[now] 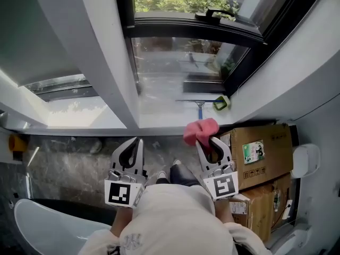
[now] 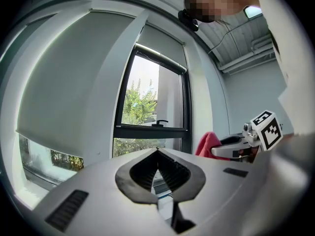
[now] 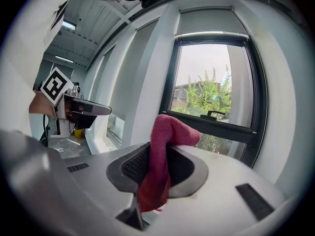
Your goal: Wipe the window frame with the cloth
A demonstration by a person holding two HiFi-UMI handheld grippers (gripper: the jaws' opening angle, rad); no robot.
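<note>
A red cloth [image 1: 201,130] is bunched in my right gripper [image 1: 206,141], which is shut on it just below the white sill [image 1: 159,102]. In the right gripper view the cloth [image 3: 165,136] folds over the jaw tips and hangs down between them. My left gripper [image 1: 136,141] is level with the right one, about a hand's width to its left, shut and holding nothing. The black window frame [image 1: 196,28] with its handle [image 1: 214,13] lies ahead, beyond the sill. The left gripper view shows the same frame [image 2: 152,129], with the right gripper [image 2: 231,151] and cloth [image 2: 207,142] off to the right.
A squeegee with a blue handle [image 1: 201,104] lies on the sill near the right corner. Cardboard boxes [image 1: 263,153] are stacked against the wall on the right. A second glazed panel [image 1: 64,86] is at the left, behind a white pillar [image 1: 101,52].
</note>
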